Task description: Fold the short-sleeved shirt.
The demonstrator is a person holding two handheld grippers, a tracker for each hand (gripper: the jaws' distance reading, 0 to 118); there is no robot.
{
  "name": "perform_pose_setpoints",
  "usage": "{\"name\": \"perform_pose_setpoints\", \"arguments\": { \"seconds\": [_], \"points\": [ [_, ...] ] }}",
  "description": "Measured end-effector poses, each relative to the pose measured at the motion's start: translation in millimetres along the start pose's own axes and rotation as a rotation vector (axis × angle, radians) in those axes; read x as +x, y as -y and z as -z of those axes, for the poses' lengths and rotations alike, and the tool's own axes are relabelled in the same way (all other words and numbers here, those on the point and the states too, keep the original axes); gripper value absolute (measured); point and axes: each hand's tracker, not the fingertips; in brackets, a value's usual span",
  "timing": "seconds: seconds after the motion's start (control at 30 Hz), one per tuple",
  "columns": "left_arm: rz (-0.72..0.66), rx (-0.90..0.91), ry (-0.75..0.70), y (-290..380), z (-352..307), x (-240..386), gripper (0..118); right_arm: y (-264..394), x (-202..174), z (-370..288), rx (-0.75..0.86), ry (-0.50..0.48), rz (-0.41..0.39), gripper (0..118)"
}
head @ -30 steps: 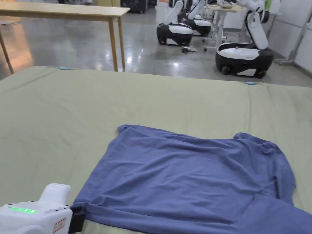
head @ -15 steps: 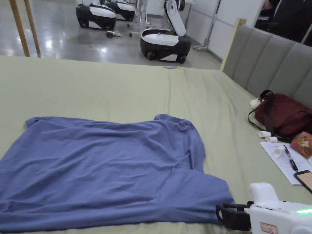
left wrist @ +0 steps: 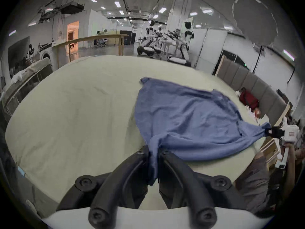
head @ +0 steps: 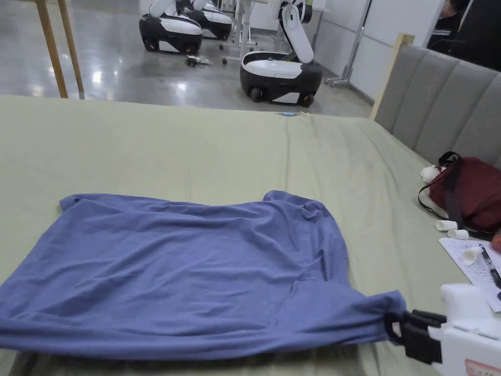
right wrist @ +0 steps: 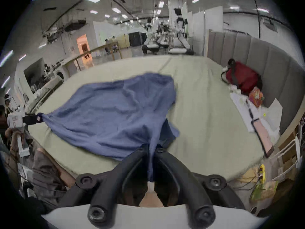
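Bed (head: 195, 147): shirt (head: 186, 274) between tools

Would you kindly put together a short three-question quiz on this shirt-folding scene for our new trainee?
1. True or false: the right claw is shut on the blue shirt.
2. What does the left claw grip?
3. The red bag lies: A) on the shirt, B) by the grey headboard, C) on the floor.

Key: 1 true; 2 a corner of the blue shirt; 3 B.
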Motion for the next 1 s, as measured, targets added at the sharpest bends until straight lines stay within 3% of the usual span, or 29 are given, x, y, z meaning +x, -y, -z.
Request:
{"name": "perform_pose_setpoints", "arguments": {
  "seconds": [0.17, 0.37, 0.6, 0.8, 0.83, 0.87, 0.9, 0.93, 1.0],
  "points": [
    [0.076, 0.052, -0.029, -53, 15, 6, 9, -63, 2, 17, 0.091, 0.032, -0.061, 9],
    [0.124, 0.023, -0.057, -101, 85, -2, 9, -111, 7, 101, 0.061, 0.06, -0.071, 9],
    [0.131, -0.119, -0.091, -96, 170, -14, 9, -97, 16, 208, -0.138, 0.097, -0.018, 9],
    [0.122, -0.139, -0.084, -71, 179, -20, 9, -84, 13, 218, -0.137, 0.102, -0.022, 13],
    [0.122, -0.126, -0.081, -70, 176, -20, 16, -85, 15, 210, -0.098, 0.097, -0.009, 24],
    [0.121, -0.104, -0.082, -70, 171, -20, 58, -86, 17, 201, -0.059, 0.111, 0.016, 59],
    [0.113, -0.086, -0.09, -72, 162, -21, 102, -87, 18, 188, -0.025, 0.13, 0.042, 84],
    [0.109, -0.088, -0.086, -72, 154, -22, 118, -87, 20, 169, 0.014, 0.127, 0.057, 89],
    [0.099, -0.003, -0.049, -70, 123, -24, 116, -81, 19, 126, 0.095, 0.133, 0.063, 89]
  ]
}}
